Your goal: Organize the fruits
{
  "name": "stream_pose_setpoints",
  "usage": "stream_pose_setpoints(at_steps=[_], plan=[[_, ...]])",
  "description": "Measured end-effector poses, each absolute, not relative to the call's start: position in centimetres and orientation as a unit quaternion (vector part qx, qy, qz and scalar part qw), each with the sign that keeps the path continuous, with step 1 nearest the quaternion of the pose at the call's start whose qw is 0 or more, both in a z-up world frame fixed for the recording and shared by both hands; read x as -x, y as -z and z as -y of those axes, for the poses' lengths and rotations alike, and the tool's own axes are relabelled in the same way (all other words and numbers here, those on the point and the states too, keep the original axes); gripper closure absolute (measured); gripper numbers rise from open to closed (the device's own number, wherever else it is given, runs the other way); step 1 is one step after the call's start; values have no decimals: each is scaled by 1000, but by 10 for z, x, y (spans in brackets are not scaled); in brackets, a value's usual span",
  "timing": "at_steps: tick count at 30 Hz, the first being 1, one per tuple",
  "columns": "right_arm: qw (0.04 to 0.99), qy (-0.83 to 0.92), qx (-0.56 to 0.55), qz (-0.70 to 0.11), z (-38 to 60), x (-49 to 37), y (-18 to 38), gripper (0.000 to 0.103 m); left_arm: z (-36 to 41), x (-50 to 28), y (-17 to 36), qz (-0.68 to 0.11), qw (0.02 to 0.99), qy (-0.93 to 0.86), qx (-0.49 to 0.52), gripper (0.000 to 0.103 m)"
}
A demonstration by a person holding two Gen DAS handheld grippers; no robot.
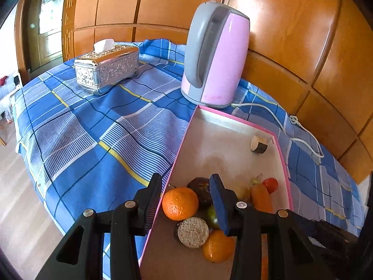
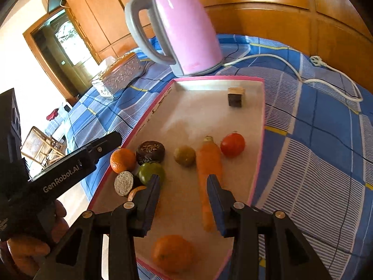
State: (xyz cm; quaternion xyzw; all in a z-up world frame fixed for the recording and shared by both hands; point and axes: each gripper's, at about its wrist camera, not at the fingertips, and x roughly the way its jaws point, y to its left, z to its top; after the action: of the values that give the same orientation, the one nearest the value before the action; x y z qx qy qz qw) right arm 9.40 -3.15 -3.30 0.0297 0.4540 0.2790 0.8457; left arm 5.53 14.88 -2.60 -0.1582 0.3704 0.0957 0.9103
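Left wrist view: the left gripper [image 1: 185, 204] is hovering over the near left corner of a pink-rimmed tray [image 1: 184, 140], its fingers standing spread and pinching nothing. The left finger [image 1: 152, 200] is hanging outside the tray's left wall, over the blue checked cloth [image 1: 93, 126]; the right finger [image 1: 218, 200] is hanging inside the tray. Between the two fingers an orange [image 1: 180, 203] is lying against the tray wall, with a dark brown round fruit [image 1: 201, 190] just beyond it. Below the right finger a cut disc with a pale speckled face [image 1: 193, 232] and a second orange [image 1: 218, 246] are lying close together. To the right of that finger a carrot [image 1: 261, 197] and a red tomato [image 1: 271, 184] are showing. Far ahead of the fingertips a small dark-skinned cut piece [image 1: 258, 144] is resting near the tray's far right corner.

Right wrist view: the right gripper [image 2: 183, 198] is pointing down over the tray's middle, its fingers spread apart and gripping nothing. The carrot is lying just inside the right finger [image 2: 214, 198], lengthwise along it. A green fruit [image 2: 150, 172] is sitting at the tip of the left finger [image 2: 152, 193], and a third orange [image 2: 172, 253] is lying below, between the two fingers. An olive-coloured fruit [image 2: 184, 155] is lying ahead of the gap.

Beyond the tray a pink kettle [image 2: 186, 30] and a silver tissue box [image 1: 107, 68] are standing.
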Motion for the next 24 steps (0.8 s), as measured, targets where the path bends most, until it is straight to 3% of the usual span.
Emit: stream_pose_setpoints(at_steps=[12, 15, 17, 24], plan=[[879, -230, -4, -417, 47, -73, 22, 61, -123, -34, 16, -358, 922, -104, 106, 59], [888, -212, -3, -409, 54, -68, 20, 58, -118, -26, 13, -352, 925, -104, 99, 50], [890, -208, -5, -406, 58, -66, 20, 53, -115, -22, 12, -350, 926, -103, 97, 50], [897, -193, -3, -397, 70, -54, 18, 53, -101, -5, 7, -336, 932, -106, 79, 48]])
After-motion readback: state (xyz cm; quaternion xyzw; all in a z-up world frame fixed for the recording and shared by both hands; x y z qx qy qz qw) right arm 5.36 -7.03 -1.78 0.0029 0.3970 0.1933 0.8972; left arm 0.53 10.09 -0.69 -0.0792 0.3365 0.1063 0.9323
